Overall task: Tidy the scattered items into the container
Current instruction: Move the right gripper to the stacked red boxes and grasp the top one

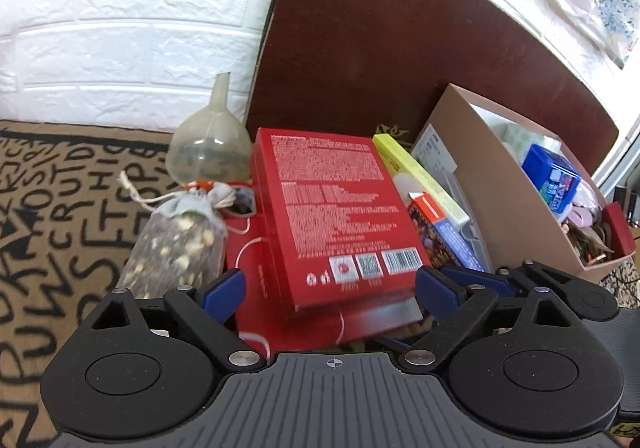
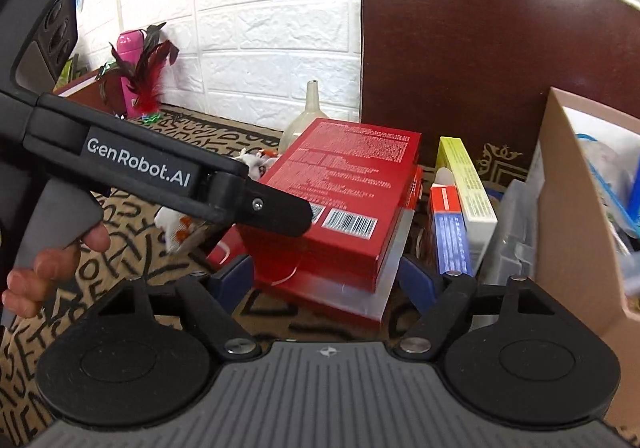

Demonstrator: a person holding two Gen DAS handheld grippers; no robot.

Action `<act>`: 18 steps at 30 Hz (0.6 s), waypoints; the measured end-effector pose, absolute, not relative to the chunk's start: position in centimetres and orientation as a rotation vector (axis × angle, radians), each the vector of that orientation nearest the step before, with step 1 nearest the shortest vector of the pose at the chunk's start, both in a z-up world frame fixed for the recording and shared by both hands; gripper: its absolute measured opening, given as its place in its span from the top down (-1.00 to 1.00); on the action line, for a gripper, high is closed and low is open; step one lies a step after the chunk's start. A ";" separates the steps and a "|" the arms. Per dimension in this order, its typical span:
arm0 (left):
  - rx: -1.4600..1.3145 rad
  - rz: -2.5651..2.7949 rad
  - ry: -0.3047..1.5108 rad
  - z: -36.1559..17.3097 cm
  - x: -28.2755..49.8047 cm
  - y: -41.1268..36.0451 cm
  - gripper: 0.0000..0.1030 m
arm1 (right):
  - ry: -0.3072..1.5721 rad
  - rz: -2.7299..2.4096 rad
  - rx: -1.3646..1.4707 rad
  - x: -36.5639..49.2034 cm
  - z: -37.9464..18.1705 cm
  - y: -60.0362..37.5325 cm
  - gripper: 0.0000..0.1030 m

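A red box (image 1: 336, 207) with white print and a barcode lies on a flatter red box (image 1: 280, 312). My left gripper (image 1: 330, 284) is open, its blue pads either side of the red box's near end. In the right wrist view the red box (image 2: 352, 183) shows mid-frame, with the left gripper's arm (image 2: 160, 175) reaching over its near left corner. My right gripper (image 2: 326, 280) is open, just in front of the box stack. The cardboard container (image 1: 496, 183), part filled, stands at the right and shows in the right wrist view (image 2: 576, 215).
A mesh pouch (image 1: 180, 244) and a plastic funnel (image 1: 212, 143) lie left of the boxes. A yellow box (image 1: 416, 171) and a red-and-blue box (image 1: 444, 232) lie between red box and container. A dark wooden board (image 1: 400, 59) leans on the white wall. A lettered mat (image 1: 60, 215) covers the surface.
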State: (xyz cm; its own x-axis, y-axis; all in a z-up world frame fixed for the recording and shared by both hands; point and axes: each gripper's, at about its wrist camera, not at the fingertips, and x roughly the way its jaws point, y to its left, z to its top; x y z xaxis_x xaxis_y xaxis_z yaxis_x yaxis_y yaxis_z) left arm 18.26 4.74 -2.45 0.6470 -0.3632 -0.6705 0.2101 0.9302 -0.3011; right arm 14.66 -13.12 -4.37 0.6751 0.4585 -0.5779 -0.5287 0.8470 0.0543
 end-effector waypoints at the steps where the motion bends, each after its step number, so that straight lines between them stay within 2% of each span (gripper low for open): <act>1: -0.200 -0.323 0.806 -2.6 18.7 4.6 -0.88 | 0.616 0.559 -0.121 15.1 -4.5 -13.2 -0.56; 6: -0.227 -0.327 0.840 -3.8 20.8 4.4 -0.88 | 0.628 0.592 -0.108 16.9 -5.0 -13.3 -0.49; 10: -0.255 -0.344 0.847 -4.2 21.0 4.4 -0.71 | 0.642 0.608 -0.131 17.0 -5.2 -12.9 -0.21; 18: -0.214 -0.351 0.874 -3.8 16.5 3.5 -0.66 | 0.681 0.628 -0.161 12.8 -4.7 -13.6 -0.14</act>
